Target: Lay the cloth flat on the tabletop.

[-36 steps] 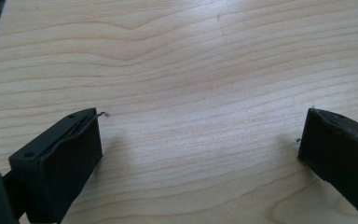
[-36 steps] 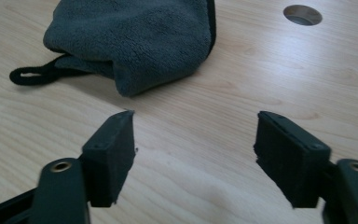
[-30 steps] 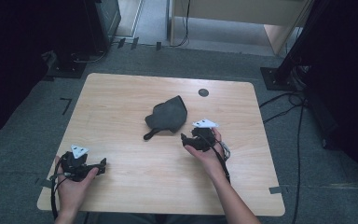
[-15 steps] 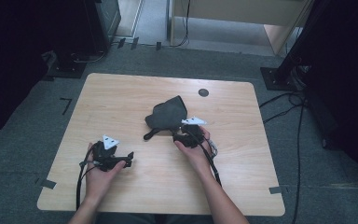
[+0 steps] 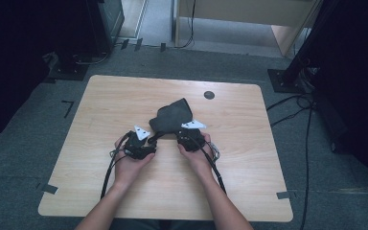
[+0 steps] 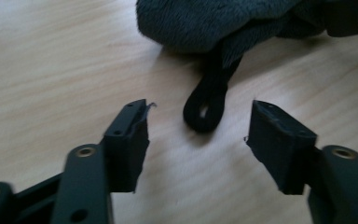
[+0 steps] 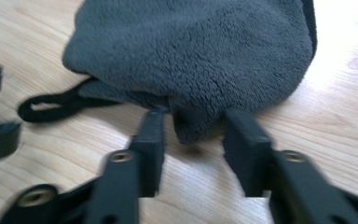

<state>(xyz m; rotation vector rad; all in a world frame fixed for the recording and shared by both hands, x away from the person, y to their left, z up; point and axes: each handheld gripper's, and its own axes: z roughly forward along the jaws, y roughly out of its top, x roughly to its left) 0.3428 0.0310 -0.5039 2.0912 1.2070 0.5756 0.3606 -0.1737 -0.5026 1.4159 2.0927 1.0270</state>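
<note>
A dark grey fleece cloth (image 5: 172, 116) lies bunched on the wooden table (image 5: 96, 105), a little toward 12 o'clock from the table's centre. A black hanging loop (image 6: 206, 100) comes out of its near edge and lies flat on the wood. The left gripper (image 6: 198, 122) is at 7 o'clock of the cloth, its jaws spread wide, with the loop's end between the tips and touching neither. The right gripper (image 7: 192, 125) is at 5 o'clock of the cloth, jaws apart on both sides of a small hanging corner of the fleece, not closed on it.
</note>
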